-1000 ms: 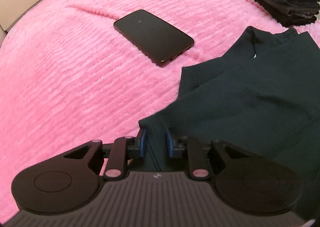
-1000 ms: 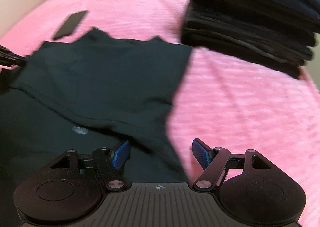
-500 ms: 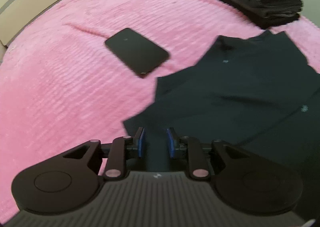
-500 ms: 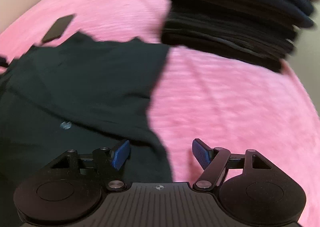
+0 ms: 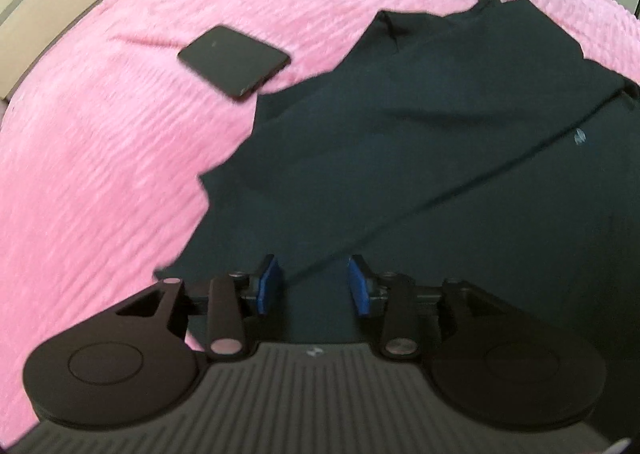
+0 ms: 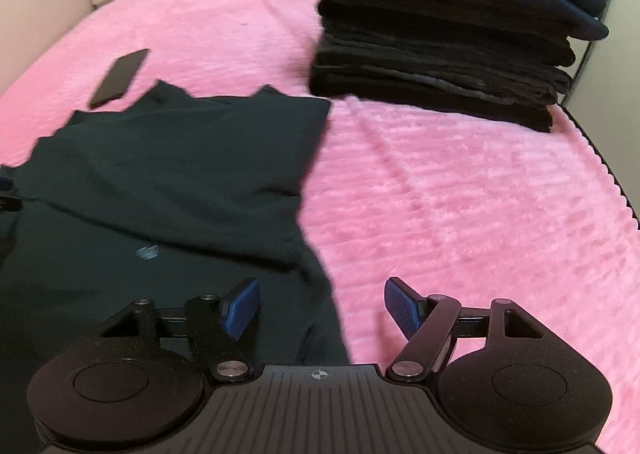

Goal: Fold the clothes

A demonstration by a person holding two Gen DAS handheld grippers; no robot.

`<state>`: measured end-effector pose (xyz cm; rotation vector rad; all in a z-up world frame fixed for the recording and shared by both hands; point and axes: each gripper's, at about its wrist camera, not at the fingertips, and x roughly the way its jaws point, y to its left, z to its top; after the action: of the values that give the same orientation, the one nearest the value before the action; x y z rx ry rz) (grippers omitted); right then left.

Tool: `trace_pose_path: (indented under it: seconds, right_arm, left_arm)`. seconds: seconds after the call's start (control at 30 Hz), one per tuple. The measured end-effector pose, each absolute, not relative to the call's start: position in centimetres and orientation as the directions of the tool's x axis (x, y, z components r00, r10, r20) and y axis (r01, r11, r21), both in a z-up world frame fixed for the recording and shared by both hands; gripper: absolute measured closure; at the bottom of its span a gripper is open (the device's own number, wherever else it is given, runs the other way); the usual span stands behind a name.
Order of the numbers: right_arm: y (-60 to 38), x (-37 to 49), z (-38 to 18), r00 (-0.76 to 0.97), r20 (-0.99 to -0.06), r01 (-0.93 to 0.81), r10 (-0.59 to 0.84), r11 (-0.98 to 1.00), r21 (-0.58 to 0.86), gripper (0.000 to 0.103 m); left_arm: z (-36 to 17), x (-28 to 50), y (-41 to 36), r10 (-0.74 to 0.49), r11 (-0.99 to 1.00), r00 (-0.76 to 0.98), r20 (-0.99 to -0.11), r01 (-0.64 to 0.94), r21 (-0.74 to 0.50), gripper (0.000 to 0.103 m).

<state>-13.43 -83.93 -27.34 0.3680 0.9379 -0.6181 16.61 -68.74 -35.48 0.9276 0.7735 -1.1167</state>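
A dark green-black garment (image 5: 440, 158) lies partly folded on the pink bedspread (image 5: 100, 158), with a folded-over panel on top and a small pale logo showing. My left gripper (image 5: 314, 284) hovers over its left edge, open, with nothing between its blue pads. In the right wrist view the same garment (image 6: 168, 182) fills the left half. My right gripper (image 6: 322, 308) stands open above the garment's right edge, its left pad over cloth and its right pad over the bedspread (image 6: 460, 194).
A black phone (image 5: 234, 60) lies on the bedspread just beyond the garment's left corner, also visible as the phone (image 6: 118, 76) in the right wrist view. A tall stack of folded dark clothes (image 6: 448, 42) stands at the back right.
My left gripper has opened and let go of the garment's edge, which now lies flat. Both grippers have drawn back, so more of the garment shows. The right gripper stayed open.
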Motion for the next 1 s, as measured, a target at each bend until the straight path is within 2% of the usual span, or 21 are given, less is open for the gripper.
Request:
trace_pose_path:
  seconds: [0.2,0.47,0.5,0.53,0.6,0.7,0.8,0.9,1.0]
  right_arm:
    - [-82.2,-13.3,-26.8,0.461,-0.833,0.599,-0.305,0.8,0.038,0.031]
    - [-81.6,-12.0,-28.2,0.447,-0.842,0.594,-0.302,0.804,0.026,0.031]
    - [-81.5,-11.7,-28.5,0.442,-0.846,0.592,-0.3,0.806,0.023,0.031]
    - [-81.5,-11.6,-28.7,0.438,-0.848,0.591,-0.3,0.806,0.02,0.031]
    - [-81.4,-11.2,-29.0,0.43,-0.852,0.591,-0.3,0.806,0.015,0.031]
    - [-81.6,-10.7,-29.1,0.425,-0.853,0.593,-0.303,0.805,0.01,0.031]
    - [-81.7,-10.2,-29.2,0.422,-0.854,0.593,-0.304,0.805,0.006,0.031]
    - [-81.9,-10.0,-29.1,0.425,-0.853,0.589,-0.303,0.808,0.007,0.031]
    - [-81.8,-10.0,-29.0,0.43,-0.85,0.588,-0.303,0.809,0.01,0.031]
  left_arm:
    - [-34.8,19.8,-68.9,-0.388,0.272,0.271,-0.881,0.947,0.171,0.069]
    - [-36.4,23.3,-71.9,-0.42,0.256,0.263,-0.868,0.953,0.165,0.07]
    - [-36.6,23.7,-72.3,-0.424,0.253,0.262,-0.867,0.953,0.164,0.072]
    - [-36.8,24.2,-72.7,-0.428,0.251,0.261,-0.865,0.954,0.164,0.086]
    - [-36.7,24.3,-73.0,-0.452,0.229,0.274,-0.849,0.955,0.186,0.096]
    - [-36.1,24.4,-72.9,-0.499,0.205,0.305,-0.811,0.951,0.231,0.096]
    - [-36.8,25.4,-73.1,-0.468,0.212,0.268,-0.842,0.959,0.187,0.095]
    - [-36.7,25.5,-72.2,-0.459,0.217,0.29,-0.84,0.953,0.21,0.082]
    - [-35.4,24.8,-69.8,-0.461,0.259,0.313,-0.831,0.943,0.212,0.08]
